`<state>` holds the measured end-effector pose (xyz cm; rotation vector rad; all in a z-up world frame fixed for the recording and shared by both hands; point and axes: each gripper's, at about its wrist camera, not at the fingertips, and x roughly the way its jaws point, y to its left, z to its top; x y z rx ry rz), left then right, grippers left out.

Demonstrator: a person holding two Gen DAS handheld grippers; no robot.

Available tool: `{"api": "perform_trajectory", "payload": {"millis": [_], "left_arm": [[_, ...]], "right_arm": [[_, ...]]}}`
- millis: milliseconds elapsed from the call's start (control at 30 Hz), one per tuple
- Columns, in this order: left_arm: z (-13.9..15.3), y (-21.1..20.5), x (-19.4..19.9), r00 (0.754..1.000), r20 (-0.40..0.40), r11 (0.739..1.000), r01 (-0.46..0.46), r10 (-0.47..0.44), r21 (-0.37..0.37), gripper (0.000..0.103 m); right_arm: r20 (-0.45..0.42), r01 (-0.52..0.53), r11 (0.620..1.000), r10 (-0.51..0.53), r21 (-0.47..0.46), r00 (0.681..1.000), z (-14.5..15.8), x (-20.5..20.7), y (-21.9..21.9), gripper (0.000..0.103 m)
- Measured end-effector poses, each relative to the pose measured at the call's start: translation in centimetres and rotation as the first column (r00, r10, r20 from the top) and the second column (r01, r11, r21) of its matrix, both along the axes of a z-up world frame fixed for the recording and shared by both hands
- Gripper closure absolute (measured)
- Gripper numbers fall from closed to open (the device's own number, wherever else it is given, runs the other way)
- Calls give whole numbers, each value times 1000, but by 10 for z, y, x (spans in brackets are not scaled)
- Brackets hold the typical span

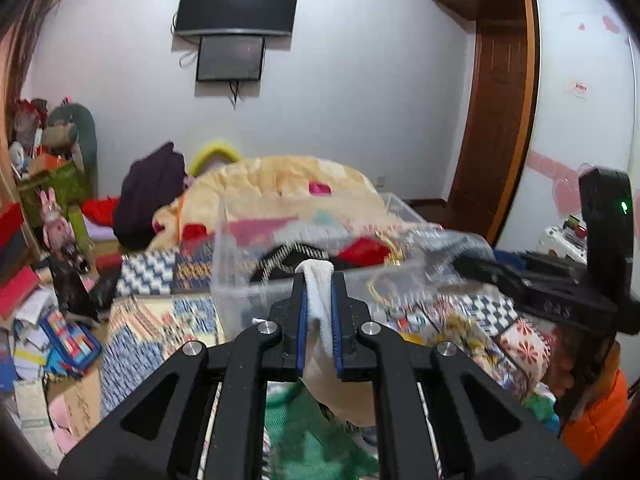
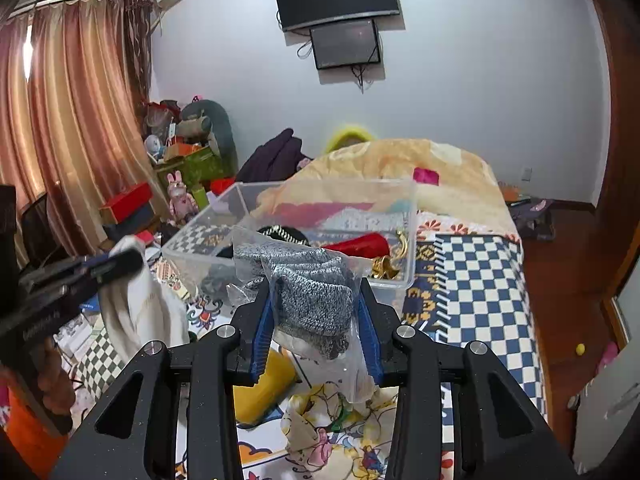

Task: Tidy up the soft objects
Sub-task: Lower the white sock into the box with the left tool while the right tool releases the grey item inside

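Your left claw (image 1: 319,280) gripped a white cloth (image 1: 318,300); your right claw (image 2: 316,300) clenched a bagged grey knit (image 2: 312,296). The clear bin (image 2: 408,240) lay straight ahead on the bed, right claw nearer.

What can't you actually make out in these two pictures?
- Left wrist view: the white cloth hangs behind the left hand-held gripper, so its lower end and shape are hidden.
- Left wrist view: the clear plastic bin is motion-blurred; its contents smear together.
- Right wrist view: the grey knit in a plastic bag, clamped in the right hand-held gripper; the item type is unclear.
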<state>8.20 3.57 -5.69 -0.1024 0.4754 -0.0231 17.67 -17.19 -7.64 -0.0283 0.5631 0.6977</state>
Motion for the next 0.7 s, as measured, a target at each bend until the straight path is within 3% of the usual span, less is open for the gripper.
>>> {"api": "perform_trajectory", "payload": {"millis": [400,700], "left_arm": [[51,6,31,990,122,995,-79,71,63,93],[51,18,68,982,130,989,-145,139,39,93]], "right_arm": [[52,15,1000,-16,21,999,25,15,1,68],[59,8,1000,-10,26,998,34,37,19,68]]}}
